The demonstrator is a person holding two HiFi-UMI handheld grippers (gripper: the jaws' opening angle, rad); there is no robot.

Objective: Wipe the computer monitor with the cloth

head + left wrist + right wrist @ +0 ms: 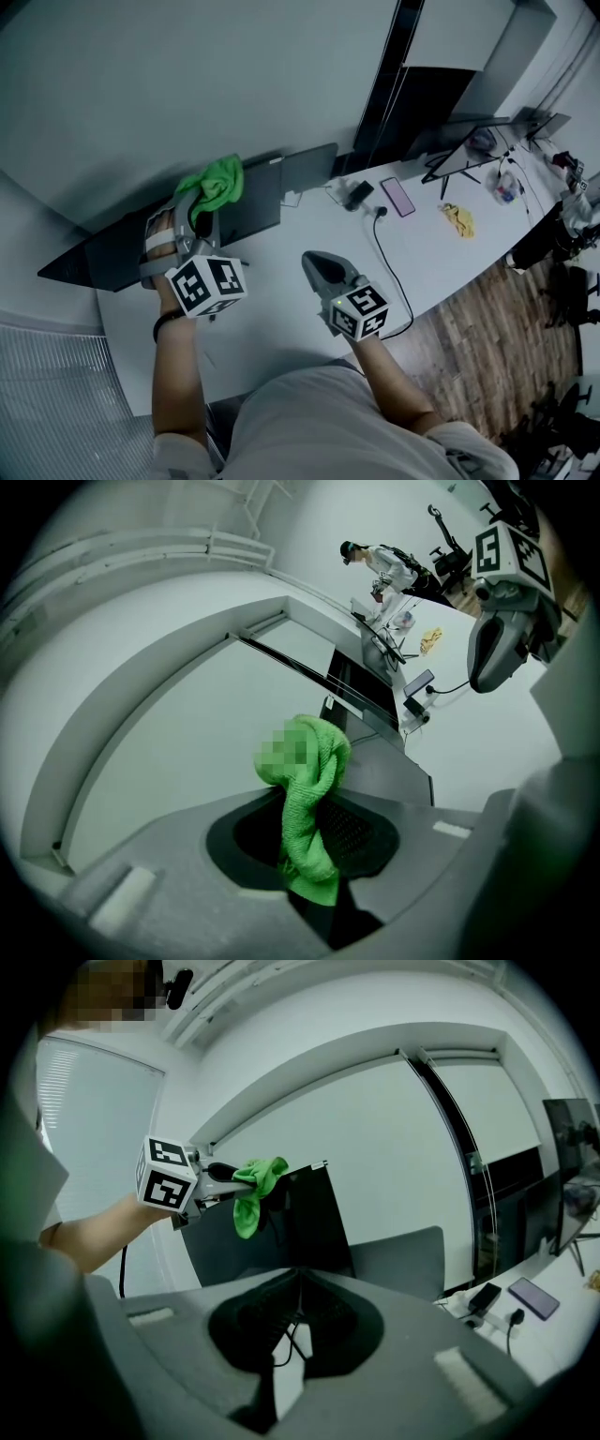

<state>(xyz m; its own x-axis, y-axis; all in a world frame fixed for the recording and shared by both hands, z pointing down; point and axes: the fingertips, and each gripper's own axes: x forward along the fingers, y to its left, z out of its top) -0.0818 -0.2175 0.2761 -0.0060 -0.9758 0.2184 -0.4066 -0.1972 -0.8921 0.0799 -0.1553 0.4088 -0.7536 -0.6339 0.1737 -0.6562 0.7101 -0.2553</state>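
Cloth (pixel 309 799), green and bunched, is pinched between the closed jaws of the left tool (pixel 311 878), with one end bulging past the tips and the other hanging below them. This tool holds the cloth up at the top edge of the dark monitor (pixel 103 251), which stands at the far left of the white counter (pixel 272 291); whether cloth and screen touch cannot be told. The right tool (pixel 296 1279) has its jaws pressed together with nothing between them and hangs over the near part of the counter, apart from the monitor. Far right lie a phone (pixel 398 197) and a black cable (pixel 386 246).
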